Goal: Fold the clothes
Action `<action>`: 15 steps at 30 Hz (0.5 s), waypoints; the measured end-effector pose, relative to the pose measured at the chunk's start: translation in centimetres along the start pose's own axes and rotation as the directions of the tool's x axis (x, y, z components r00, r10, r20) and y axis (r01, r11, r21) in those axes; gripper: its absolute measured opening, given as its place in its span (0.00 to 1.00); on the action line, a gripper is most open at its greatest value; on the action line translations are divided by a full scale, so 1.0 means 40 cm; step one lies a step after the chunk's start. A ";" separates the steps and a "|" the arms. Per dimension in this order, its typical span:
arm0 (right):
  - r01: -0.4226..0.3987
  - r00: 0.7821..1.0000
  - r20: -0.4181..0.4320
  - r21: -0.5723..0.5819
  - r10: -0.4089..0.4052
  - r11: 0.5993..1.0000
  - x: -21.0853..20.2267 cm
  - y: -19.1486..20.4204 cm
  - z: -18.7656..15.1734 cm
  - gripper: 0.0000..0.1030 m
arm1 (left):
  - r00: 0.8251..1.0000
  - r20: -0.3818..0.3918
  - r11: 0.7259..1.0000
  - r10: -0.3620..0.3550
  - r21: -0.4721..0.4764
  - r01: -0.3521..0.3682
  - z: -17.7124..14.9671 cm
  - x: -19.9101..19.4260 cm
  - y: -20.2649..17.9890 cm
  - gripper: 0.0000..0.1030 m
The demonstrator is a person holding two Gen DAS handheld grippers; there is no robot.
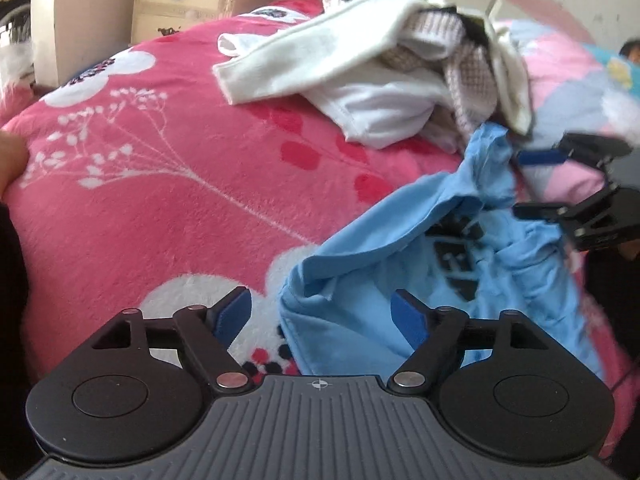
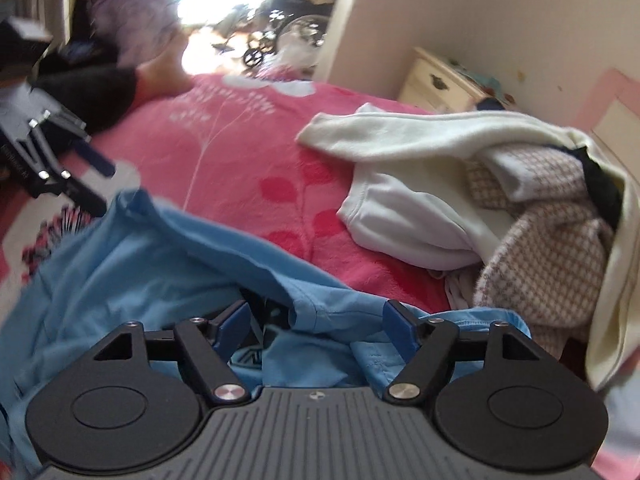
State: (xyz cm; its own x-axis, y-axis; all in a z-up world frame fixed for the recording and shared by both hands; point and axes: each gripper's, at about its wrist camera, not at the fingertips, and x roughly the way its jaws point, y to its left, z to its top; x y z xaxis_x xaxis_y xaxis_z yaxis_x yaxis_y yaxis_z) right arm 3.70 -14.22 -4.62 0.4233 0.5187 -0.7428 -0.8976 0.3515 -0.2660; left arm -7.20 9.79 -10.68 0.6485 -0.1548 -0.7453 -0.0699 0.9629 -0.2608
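From the left wrist view, the left gripper (image 1: 322,312) fills the bottom of the frame, its fingers spread wide with nothing pinched; the edge of the crumpled blue shirt (image 1: 400,276) lies on the bed below the gap. The shirt sits lower right on the pink floral blanket (image 1: 180,200), its dark print folded into creases and unreadable. At the right edge the right gripper (image 1: 560,184) pokes in, blurred and cut off, its fingers apart above the shirt's raised upper end. A pile of white and checked clothes (image 1: 380,72) lies at upper centre, near the shirt. A cream nightstand (image 1: 192,4) stands upper left.

From the right wrist view, the right gripper (image 2: 316,322) also stands wide, angled down, with blue shirt (image 2: 160,260) folds bunched under and between the fingers but not clamped. The left gripper (image 2: 72,176) shows blurred at the left edge. The clothes pile (image 2: 480,200) sits at right. A seated person (image 2: 112,40) is smeared at upper left.
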 end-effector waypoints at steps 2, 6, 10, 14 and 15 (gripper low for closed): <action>0.006 1.000 0.001 -0.024 -0.006 1.000 0.007 0.009 -0.004 0.74 | 0.999 -0.021 0.998 0.046 0.042 -0.045 -0.005 0.024 -0.013 0.75; -0.003 1.000 0.009 -0.027 0.003 1.000 0.017 0.020 -0.011 0.74 | 0.993 -0.035 0.987 0.115 0.119 -0.110 -0.016 0.061 -0.035 0.74; 0.003 1.000 0.008 -0.050 -0.002 0.999 0.007 0.026 -0.020 0.74 | 0.988 -0.035 0.973 0.150 0.180 -0.142 -0.029 0.084 -0.046 0.65; 0.016 1.000 0.011 -0.030 -0.016 0.999 -0.005 0.017 -0.027 0.74 | 0.987 -0.009 0.969 0.159 0.195 -0.154 -0.032 0.090 -0.055 0.52; 0.020 1.000 0.012 -0.023 -0.020 1.000 -0.008 0.015 -0.028 0.74 | 0.987 -0.005 0.969 0.158 0.194 -0.154 -0.030 0.090 -0.056 0.50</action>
State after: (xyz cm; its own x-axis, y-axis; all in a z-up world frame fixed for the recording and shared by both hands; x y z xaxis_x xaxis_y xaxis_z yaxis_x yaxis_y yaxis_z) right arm 2.90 -15.05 -5.20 0.4427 0.5208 -0.7299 -0.8913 0.3441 -0.2951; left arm -5.63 6.80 -13.53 0.6253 -0.0022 -0.7804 -0.0203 0.9996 -0.0192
